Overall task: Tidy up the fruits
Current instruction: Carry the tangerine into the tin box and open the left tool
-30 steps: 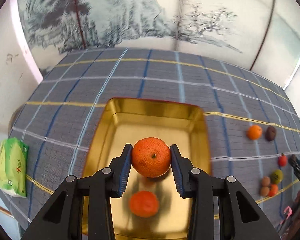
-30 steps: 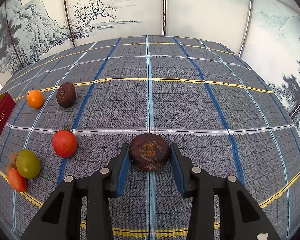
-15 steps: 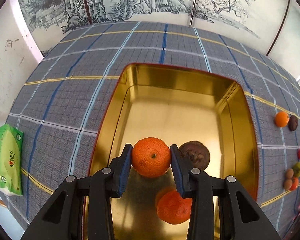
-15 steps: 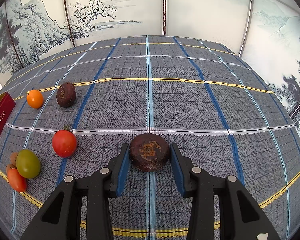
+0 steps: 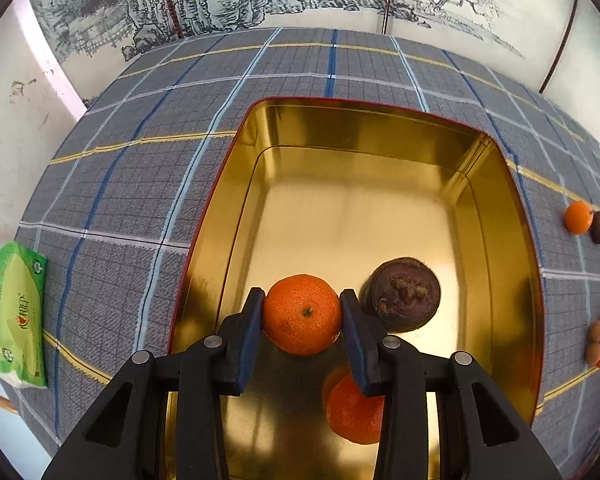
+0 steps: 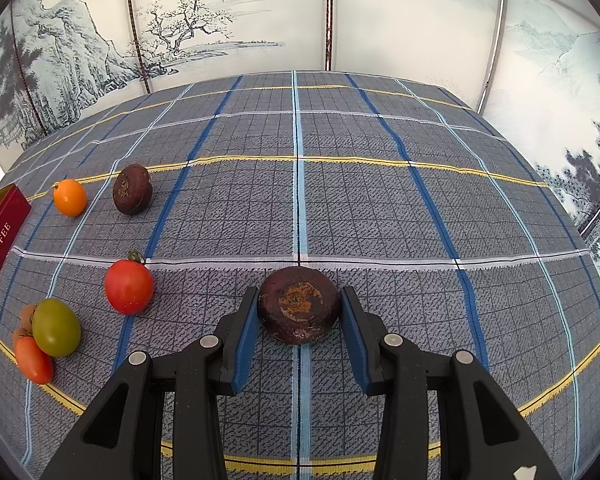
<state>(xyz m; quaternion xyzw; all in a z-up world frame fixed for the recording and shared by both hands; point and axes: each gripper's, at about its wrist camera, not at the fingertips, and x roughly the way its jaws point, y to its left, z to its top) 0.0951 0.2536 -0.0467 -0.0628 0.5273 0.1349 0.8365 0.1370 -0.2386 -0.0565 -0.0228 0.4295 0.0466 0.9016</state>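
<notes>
Over the gold tin [image 5: 496, 240], the left gripper [image 5: 302, 314] clamps a mandarin [image 5: 302, 314], with free floor ahead. On the surface [image 6: 380, 208], the right gripper [image 6: 299, 305] squeezes a dark fruit [image 6: 299, 305].

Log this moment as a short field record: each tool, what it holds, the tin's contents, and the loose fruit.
left tool: shut on tangerine, over the gold tin
tin contents: dark brown fruit; second tangerine
right tool: around brown fruit, blue pads at its sides
loose on cloth: small orange fruit, dark fruit, red tomato, green tomato
</notes>
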